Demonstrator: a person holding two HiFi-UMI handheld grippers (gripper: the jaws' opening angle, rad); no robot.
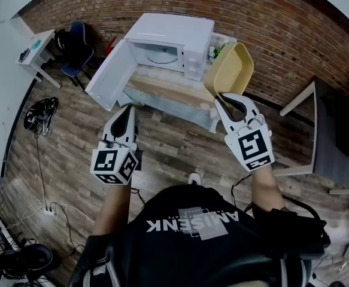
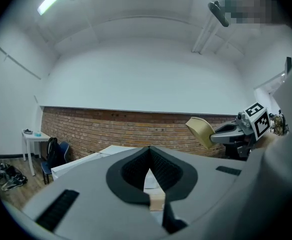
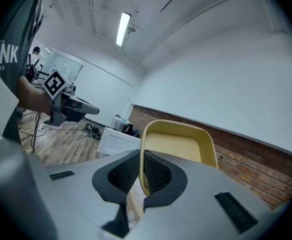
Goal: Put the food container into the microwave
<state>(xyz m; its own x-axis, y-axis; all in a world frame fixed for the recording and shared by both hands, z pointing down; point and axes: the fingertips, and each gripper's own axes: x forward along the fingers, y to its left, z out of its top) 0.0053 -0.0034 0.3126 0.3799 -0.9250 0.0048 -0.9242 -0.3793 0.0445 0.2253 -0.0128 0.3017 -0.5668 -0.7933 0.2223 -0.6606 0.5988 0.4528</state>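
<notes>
Brick wall point(image 1: 270, 34) and plank floor point(image 1: 60, 160) frame a small wooden table point(image 1: 162, 88) that carries the white microwave point(image 1: 174, 26). Its door point(image 1: 109, 73) is swung wide open to the left. We hold the yellow food container point(image 1: 229, 70) in the air just right of the microwave, outside it and tipped up on its edge. Our right gripper point(image 1: 218, 98) is clamped on its rim, one pad on each side of the wall. Our left gripper point(image 1: 128, 108) hovers in front of the open door, jaws together with nothing between them, well apart from the container.
</notes>
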